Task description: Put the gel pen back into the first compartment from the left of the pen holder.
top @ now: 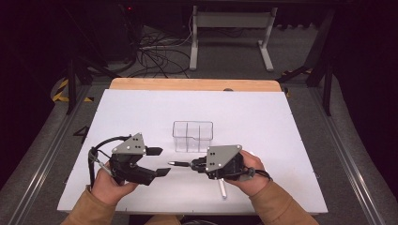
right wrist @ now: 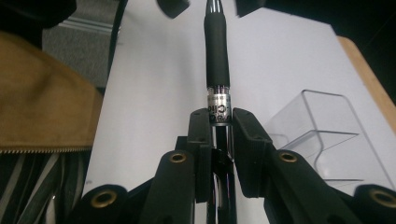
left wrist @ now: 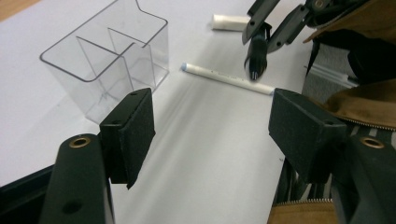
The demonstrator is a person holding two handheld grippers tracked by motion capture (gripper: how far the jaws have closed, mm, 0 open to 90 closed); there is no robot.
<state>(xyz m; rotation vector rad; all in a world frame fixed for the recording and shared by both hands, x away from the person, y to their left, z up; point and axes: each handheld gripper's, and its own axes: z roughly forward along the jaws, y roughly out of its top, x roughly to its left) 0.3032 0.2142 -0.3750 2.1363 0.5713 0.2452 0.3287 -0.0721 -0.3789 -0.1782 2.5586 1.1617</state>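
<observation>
My right gripper (top: 195, 165) is shut on a black pen (top: 179, 163), which sticks out level toward the left hand; in the right gripper view the pads (right wrist: 247, 135) clamp the pen (right wrist: 217, 51) just behind its rubber grip. My left gripper (top: 158, 161) stands open, its two jaws wide apart on either side of the pen's tip without touching it. In the left gripper view the left gripper (left wrist: 210, 121) has nothing between its pads, and the right gripper (left wrist: 268, 28) with the pen (left wrist: 256, 58) shows farther off. A clear divided container (top: 193, 136) stands just beyond both grippers.
A white pen (left wrist: 229, 77) lies on the white tabletop (top: 263, 117) beside the right hand. A short white stick (left wrist: 231, 21) lies farther off. The container (left wrist: 107, 60) has several open compartments. A wooden strip (top: 195, 84) runs along the table's far edge.
</observation>
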